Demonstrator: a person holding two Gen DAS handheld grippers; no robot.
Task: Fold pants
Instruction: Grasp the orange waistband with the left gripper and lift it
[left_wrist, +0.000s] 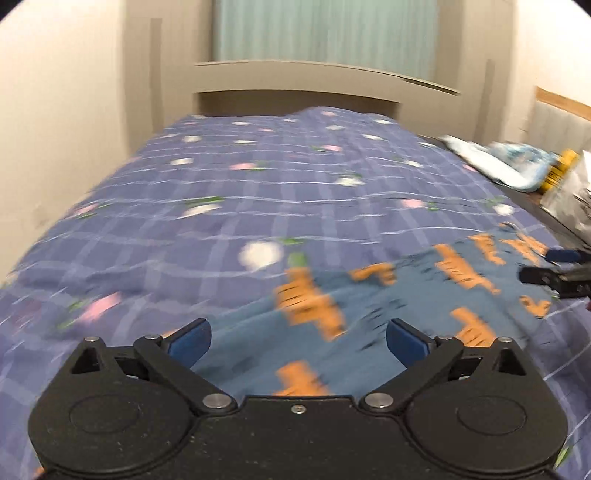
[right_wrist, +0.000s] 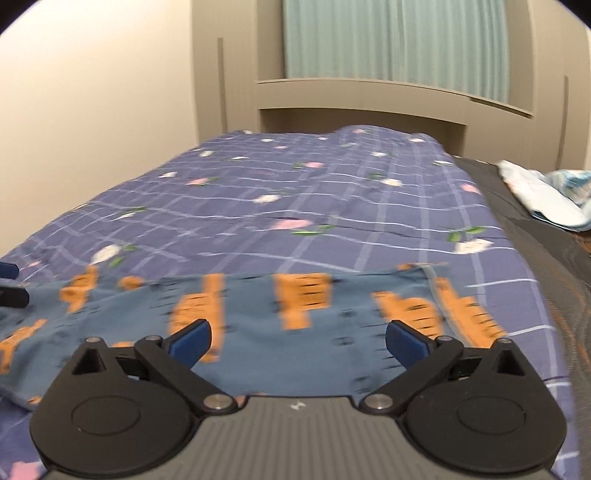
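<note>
Wall (left_wrist: 55, 122) fills the far left of both views, pale and bare, and the bed runs along it with a purple checked bedspread (left_wrist: 229, 192) dotted with small flowers. Next comes the left gripper (left_wrist: 298, 341), its blue pads (left_wrist: 190, 341) spread wide with nothing between them; it hangs just above the near left part of the pants (left_wrist: 369, 306), touching nothing that I can make out. The pants, blue with orange tiger prints, lie flat across the near end of the bedspread, stretching sideways from the left gripper's place over to the right one. In the right wrist view their far edge runs fairly straight and a seam or hem shows near the right end, so they look already laid double; the blur keeps me from counting layers. The right gripper (right_wrist: 298, 341) hovers over the right part of the pants (right_wrist: 325, 321), jaws likewise wide apart and empty. Beyond it, past the bed's right edge, a crumpled pale cloth (right_wrist: 546, 199) lies on a dark surface, and a headboard (left_wrist: 295, 83) closes the far end.

My reading: one fold is laid down and both tools are free. The next move calls for picking a fresh edge, likely one end of the pants, pinching only the layers meant to travel, and carrying it across evenly so the stack stays square.
</note>
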